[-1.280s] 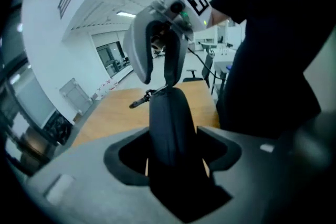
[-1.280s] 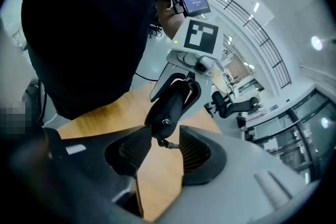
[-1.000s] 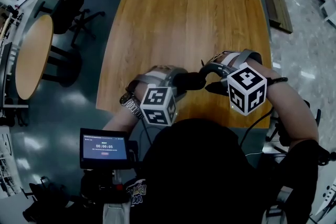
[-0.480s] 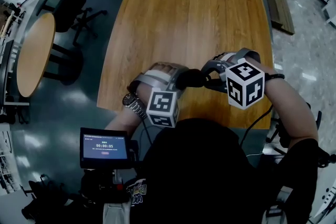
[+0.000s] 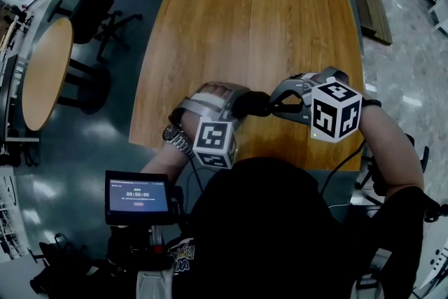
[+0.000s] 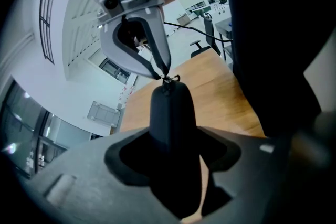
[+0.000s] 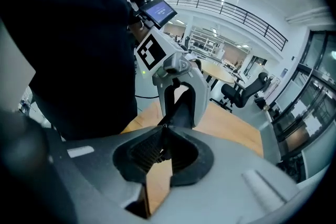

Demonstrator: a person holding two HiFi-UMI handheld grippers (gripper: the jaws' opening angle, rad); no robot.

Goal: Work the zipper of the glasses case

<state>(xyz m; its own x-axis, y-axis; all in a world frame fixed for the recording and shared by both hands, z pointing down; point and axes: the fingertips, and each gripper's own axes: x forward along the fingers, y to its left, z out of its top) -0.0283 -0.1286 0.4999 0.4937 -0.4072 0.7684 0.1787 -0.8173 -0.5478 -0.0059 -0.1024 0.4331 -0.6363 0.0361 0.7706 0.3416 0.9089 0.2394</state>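
The black glasses case [image 5: 250, 105] is held over the near part of the wooden table [image 5: 245, 24], lying roughly left to right between the two grippers. In the left gripper view it stands end-on between that gripper's jaws, with its narrow far end pointing at the other tool. At that far end sits the zipper pull [image 6: 169, 80], a small dark loop.

The left gripper [image 5: 234, 106] clamps the case's body, with both jaws pressed against its sides. The right gripper [image 5: 271, 106] comes in from the right. Its jaws have just been closing, and their tips now meet on the zipper pull, with almost no gap visible in the right gripper view.

A wristwatch [image 5: 176, 138] shows on the person's left wrist, just near of the table's edge. A small screen [image 5: 138, 196] with a blue display sits nearer, on the left. Well off to the left stands a round table [image 5: 45, 73] on the dark floor.
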